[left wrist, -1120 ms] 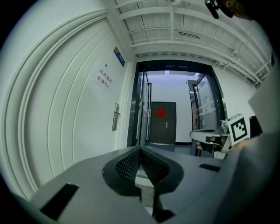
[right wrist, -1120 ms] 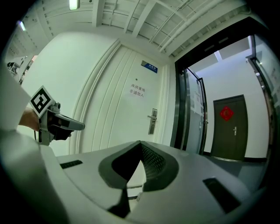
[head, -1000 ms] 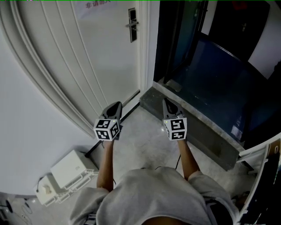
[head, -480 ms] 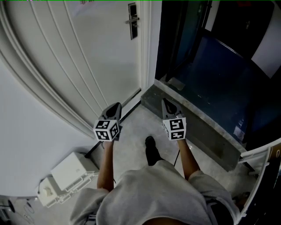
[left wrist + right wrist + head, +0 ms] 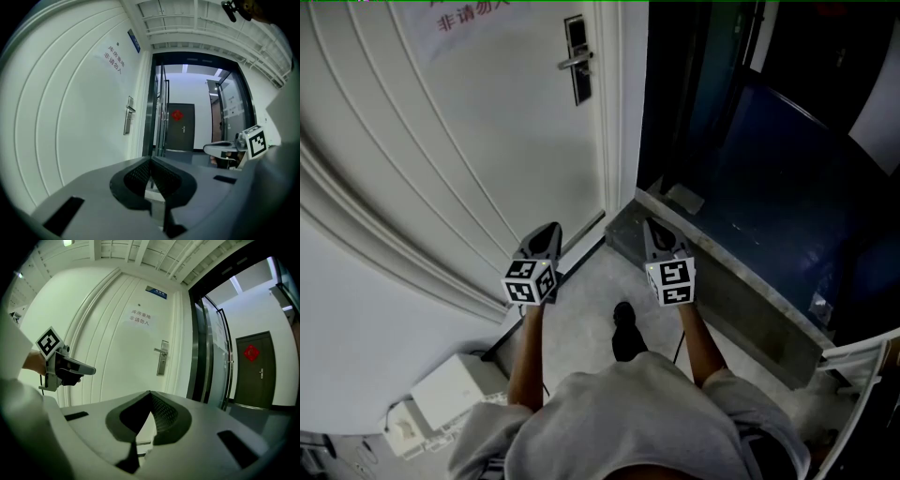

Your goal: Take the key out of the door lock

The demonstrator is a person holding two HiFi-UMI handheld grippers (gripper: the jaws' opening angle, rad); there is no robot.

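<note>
Step in hand, as I judge it: the approach, with no contact with the lock yet. The door lock (image 5: 576, 61) sits on the white door (image 5: 478, 159) close to its right edge, at 12 o'clock in the head view and well apart from both grippers. From the left gripper (image 5: 547, 228) it lies at about 12 o'clock, from the right gripper (image 5: 653, 226) at about 11. Both are held side by side over the floor (image 5: 581, 309), pointing toward the door.

Fingers: in the left gripper view the 2 fingers (image 5: 140, 171) meet at the tip with nothing between them. The right gripper view shows the same, closed and empty.

The key itself can't be made out in any view; the lock plate is too small. Only the plate and its lever handle (image 5: 159, 351) show, at 12 o'clock above the right gripper's tip. Presumably the key sits in the plate below the lever.

A red-lettered sign (image 5: 473, 14) is on the door at 11 o'clock. A dark open doorway (image 5: 741, 141) lies at 1 to 3 o'clock.

Next move calls for:
- closing the gap to the plate and bringing 1 gripper up to lock height
- opening its fingers before reaching the key
- lining them up on the key head, then pulling straight out along the key's axis

The right gripper looks to have the clearer line.
</note>
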